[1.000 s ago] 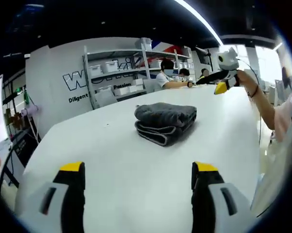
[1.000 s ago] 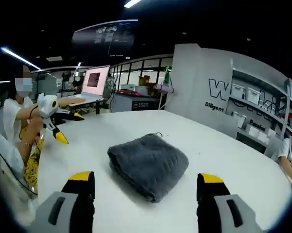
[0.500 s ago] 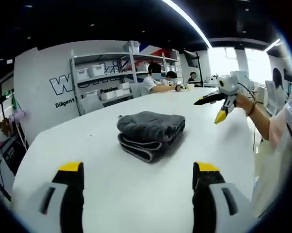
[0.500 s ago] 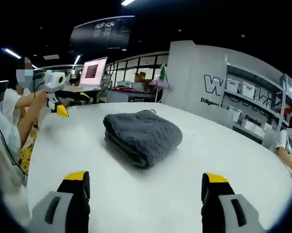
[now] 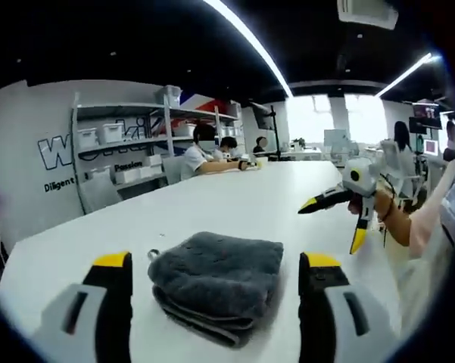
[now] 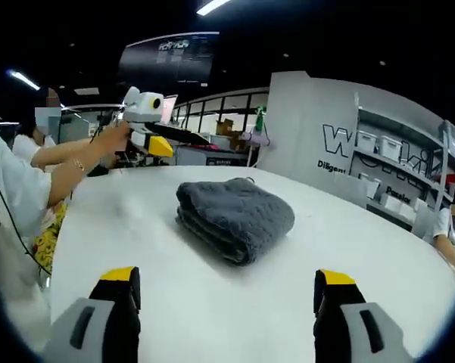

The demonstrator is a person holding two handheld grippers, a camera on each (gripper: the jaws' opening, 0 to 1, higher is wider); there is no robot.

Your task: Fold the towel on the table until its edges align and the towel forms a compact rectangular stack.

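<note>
While both tools hang wide, empty, folded grey towel (image 5: 216,283) (image 6: 235,217) lies mid-counter (image 6: 235,302); left tool (image 5: 216,281) straddles it, right tool (image 6: 227,291) well back.

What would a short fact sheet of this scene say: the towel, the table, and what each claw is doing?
towel: grey towel, folded into a compact stack
table: white table, towel lying on it
left claw: left claw open, holding nothing, a jaw on either side of the towel in the left gripper view
right claw: right claw open, holding nothing, short of the towel
</note>
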